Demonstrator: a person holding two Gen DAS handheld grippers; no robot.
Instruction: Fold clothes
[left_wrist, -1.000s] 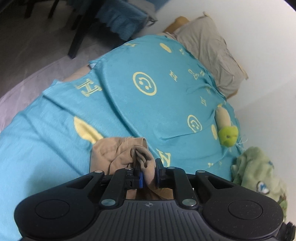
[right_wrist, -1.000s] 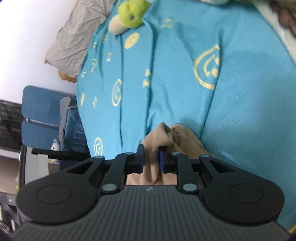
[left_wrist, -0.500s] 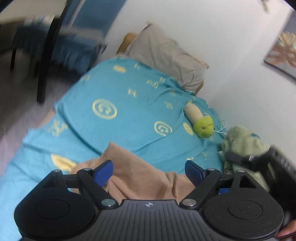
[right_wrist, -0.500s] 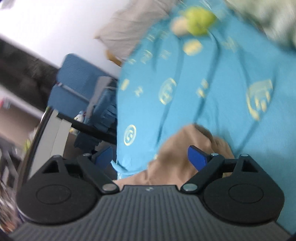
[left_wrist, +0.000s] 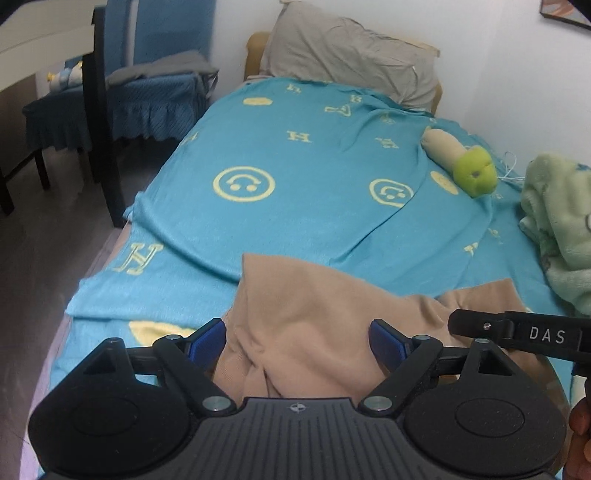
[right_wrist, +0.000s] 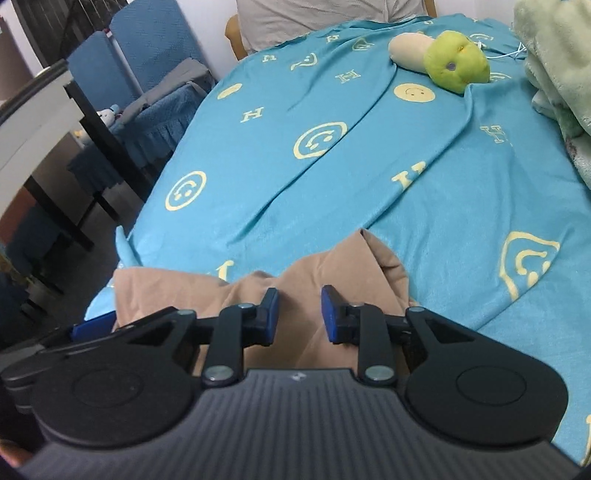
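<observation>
both tools hover over the tan garment (left_wrist: 314, 314); left tool (left_wrist: 297, 341) gapes wide, right tool (right_wrist: 299, 314) closing, unclamped.

Two cameras look down at one bed

Each sits close behind its own gripper, facing the pillow end. Both see the tan cloth (left_wrist: 314, 314) low down and the green toy (right_wrist: 456, 61) upper right.

Open blue bedspread (left_wrist: 303, 221) beyond the tan garment (left_wrist: 314, 325), free for passing toward the pillow (left_wrist: 351, 55). Blocked far right by a green-headed plush toy (right_wrist: 456, 61) and a heaped pale-green blanket (left_wrist: 557, 221). Hemmed left by the bed edge, with dark table legs (left_wrist: 107, 147) and a blue-covered chair (left_wrist: 162, 96) beyond.
</observation>
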